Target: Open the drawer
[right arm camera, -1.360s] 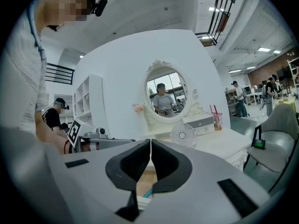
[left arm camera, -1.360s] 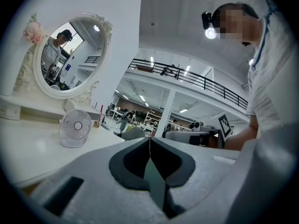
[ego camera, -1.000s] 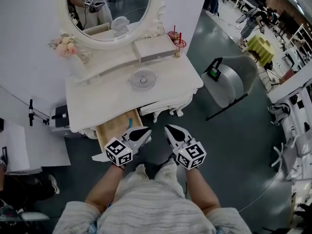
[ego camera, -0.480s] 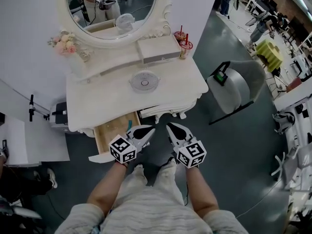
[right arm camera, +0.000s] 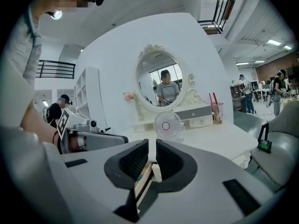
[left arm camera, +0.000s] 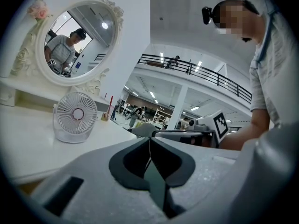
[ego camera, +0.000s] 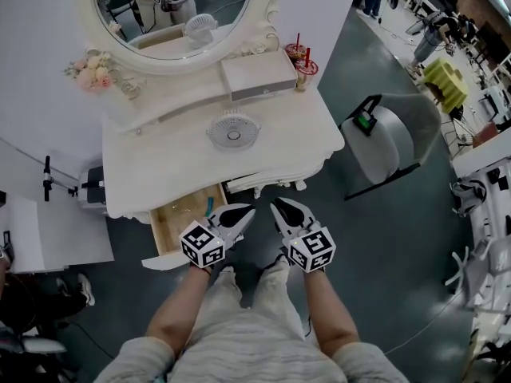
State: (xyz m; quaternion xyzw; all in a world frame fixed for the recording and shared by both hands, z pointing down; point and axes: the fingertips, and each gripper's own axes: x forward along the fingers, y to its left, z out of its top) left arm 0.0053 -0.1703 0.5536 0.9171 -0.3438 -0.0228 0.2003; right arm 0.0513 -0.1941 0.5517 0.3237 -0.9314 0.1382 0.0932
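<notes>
The white dressing table (ego camera: 263, 146) has its left drawer (ego camera: 185, 214) pulled out, showing a wooden inside with a small teal object in it. The drawer's white front panel (ego camera: 164, 260) sticks out toward me. My left gripper (ego camera: 243, 211) hovers just right of the open drawer, shut and holding nothing. The right gripper (ego camera: 279, 207) is beside it, also shut and holding nothing. In the left gripper view the left gripper (left arm camera: 149, 141) points across the tabletop. In the right gripper view the right gripper (right arm camera: 152, 148) faces the table and mirror.
A small white fan (ego camera: 232, 128) stands on the tabletop, with an oval mirror (ego camera: 172, 6), a grey box (ego camera: 257, 74), flowers (ego camera: 88, 69) and two cups with straws (ego camera: 299, 61) behind. A grey chair (ego camera: 383, 142) stands to the right. A black device (ego camera: 92, 190) sits left of the table.
Both grippers have sunk a little and drifted along the table's front together, still shut. The drawer stays pulled out about as far as before.
</notes>
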